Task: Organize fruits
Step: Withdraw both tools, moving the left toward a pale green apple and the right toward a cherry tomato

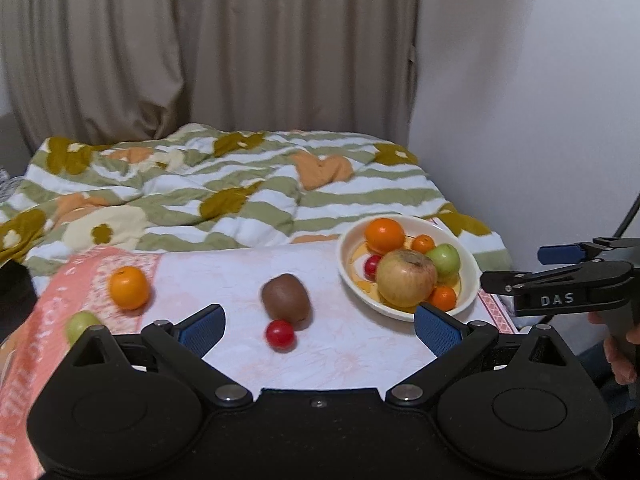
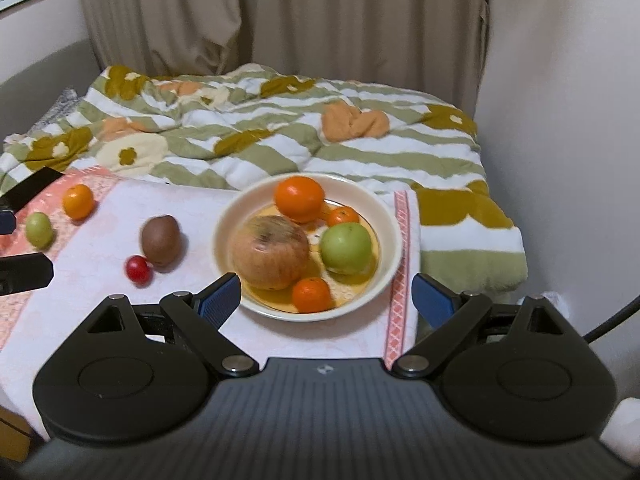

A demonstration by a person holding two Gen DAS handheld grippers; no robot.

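Left gripper [image 1: 320, 330] jaws wide apart, empty, kiwi [image 1: 286, 299] & cherry tomato [image 1: 280, 334] between its tips. Right gripper [image 2: 326, 300] also spread, empty, bowl [image 2: 390, 220] at 12 o'clock w/ apple [image 2: 271, 257].

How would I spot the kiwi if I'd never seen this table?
Start at the bowl of fruit, then look left on the white cloth. The kiwi lies there, brown, dull and egg-shaped, touching a small red tomato; every other loose fruit is orange or green.
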